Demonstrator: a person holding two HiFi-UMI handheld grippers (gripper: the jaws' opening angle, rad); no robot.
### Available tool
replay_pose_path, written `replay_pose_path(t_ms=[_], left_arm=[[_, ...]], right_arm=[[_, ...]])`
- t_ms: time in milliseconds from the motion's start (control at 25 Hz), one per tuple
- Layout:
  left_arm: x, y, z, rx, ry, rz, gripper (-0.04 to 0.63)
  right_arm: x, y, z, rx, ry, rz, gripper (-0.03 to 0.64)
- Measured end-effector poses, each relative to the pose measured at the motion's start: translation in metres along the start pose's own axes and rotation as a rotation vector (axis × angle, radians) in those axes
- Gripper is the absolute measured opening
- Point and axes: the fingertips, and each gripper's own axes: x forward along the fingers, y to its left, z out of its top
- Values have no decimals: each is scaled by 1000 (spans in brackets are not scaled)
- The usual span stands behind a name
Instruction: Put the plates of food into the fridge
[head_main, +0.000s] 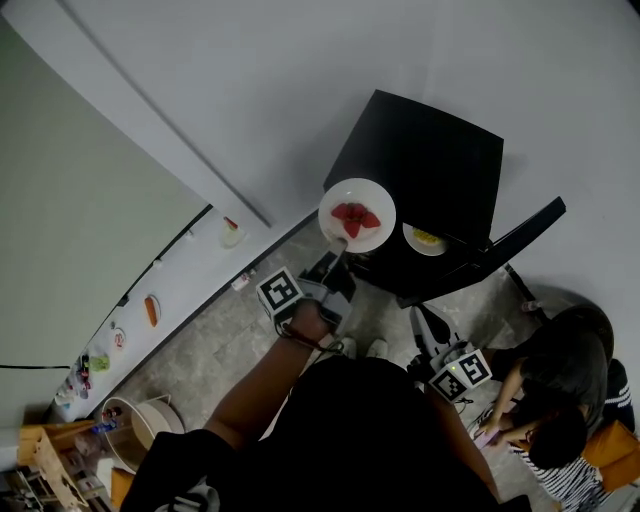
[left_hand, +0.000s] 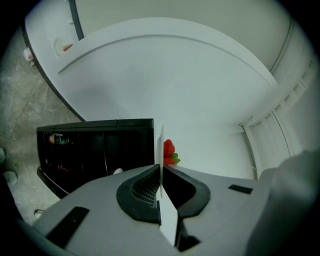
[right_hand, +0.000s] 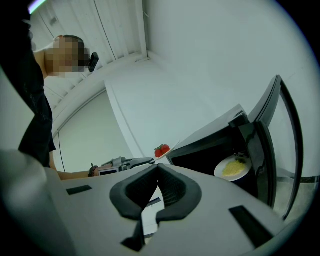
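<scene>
Our left gripper (head_main: 338, 248) is clenched on the near rim of a white plate (head_main: 378, 232) that carries strawberries (head_main: 355, 215). In the left gripper view we see the plate edge-on, pinched between the pads. We hold it just above the middle of the head view, at the left corner of the small black fridge (head_main: 430, 150) and outside it. The fridge door (head_main: 525, 235) stands open toward the right. A second plate (head_main: 411, 243) with yellow food sits inside the fridge. Our right gripper (head_main: 422, 322) hangs lower right of centre, its jaw tips closed together on nothing. Another person (head_main: 565, 375) crouches at the lower right.
</scene>
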Motion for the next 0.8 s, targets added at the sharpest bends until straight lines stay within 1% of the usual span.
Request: replay_pose_path(t_ms=[120, 360, 600, 720, 800], left_arm=[[-11, -1, -5, -12, -3, -1, 34], [-32, 3, -12, -8, 1, -3, 34], [-46, 29, -25, 3, 32, 44, 34], [-44, 44, -30, -13, 48, 71, 34], [-41, 55, -32, 3, 63, 76, 34]], right_arm=[[0, -1, -5, 20, 9, 10, 25], [0, 3, -13, 36, 21, 21, 25], [-6, -3, -13, 33, 23, 4, 25], [-8, -6, -15, 48, 22, -4, 25], [-8, -5, -14, 55, 19, -6, 25]])
